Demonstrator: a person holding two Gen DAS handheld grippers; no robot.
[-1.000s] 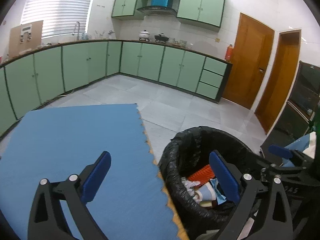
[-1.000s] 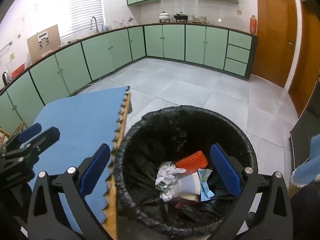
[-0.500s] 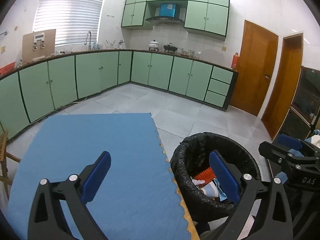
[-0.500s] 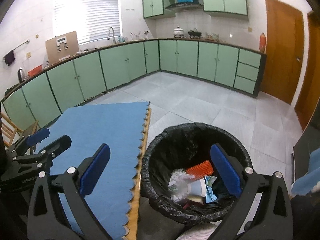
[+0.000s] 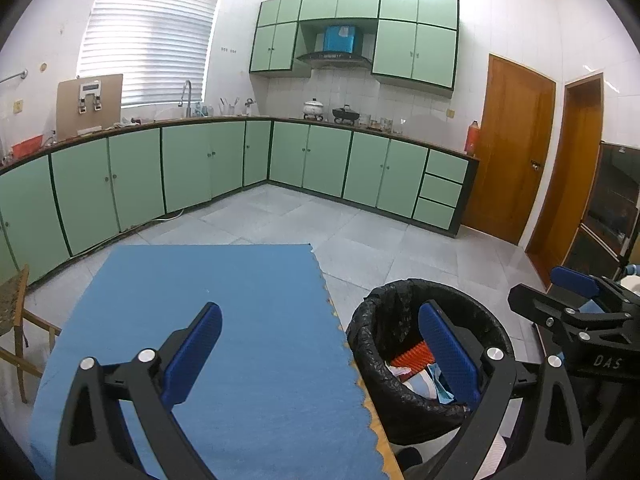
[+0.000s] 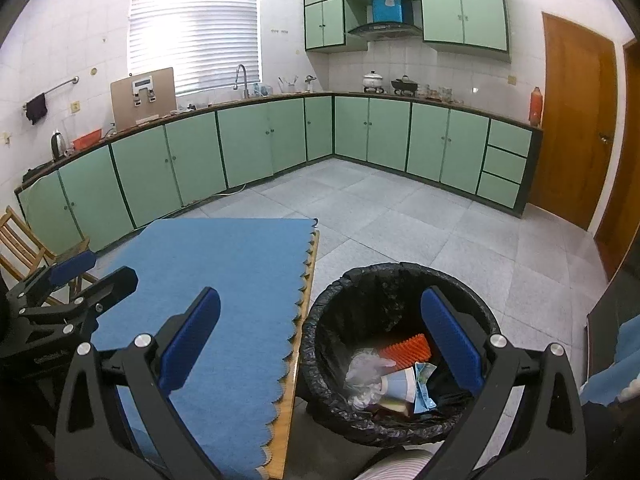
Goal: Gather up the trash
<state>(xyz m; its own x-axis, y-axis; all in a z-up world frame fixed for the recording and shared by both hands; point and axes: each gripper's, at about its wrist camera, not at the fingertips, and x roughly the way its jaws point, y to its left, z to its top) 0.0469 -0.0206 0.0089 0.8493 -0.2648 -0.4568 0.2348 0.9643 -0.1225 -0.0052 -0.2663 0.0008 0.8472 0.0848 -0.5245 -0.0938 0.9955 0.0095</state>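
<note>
A bin lined with a black bag (image 6: 340,300) (image 5: 376,320) stands on the floor just right of the table. Inside lie an orange ridged piece (image 6: 406,350) (image 5: 412,356), crumpled clear plastic (image 6: 362,374), a paper cup (image 6: 398,386) and a teal wrapper (image 6: 422,386). My left gripper (image 5: 320,344) hangs open and empty above the blue mat (image 5: 224,320), near the table's right edge. My right gripper (image 6: 320,340) is open and empty too, high above the bin's left rim. Each gripper shows at the side of the other's view.
The blue mat (image 6: 224,280) covers a wooden table. Green cabinets (image 5: 208,168) line the far walls under a worktop with pots. Wooden doors (image 5: 512,152) stand at right, a wooden chair (image 6: 24,240) at left. Grey tiled floor (image 6: 400,216) lies beyond.
Both grippers have risen and drawn back from the bin, which now sits lower and smaller in both views. Both stay open and empty.
</note>
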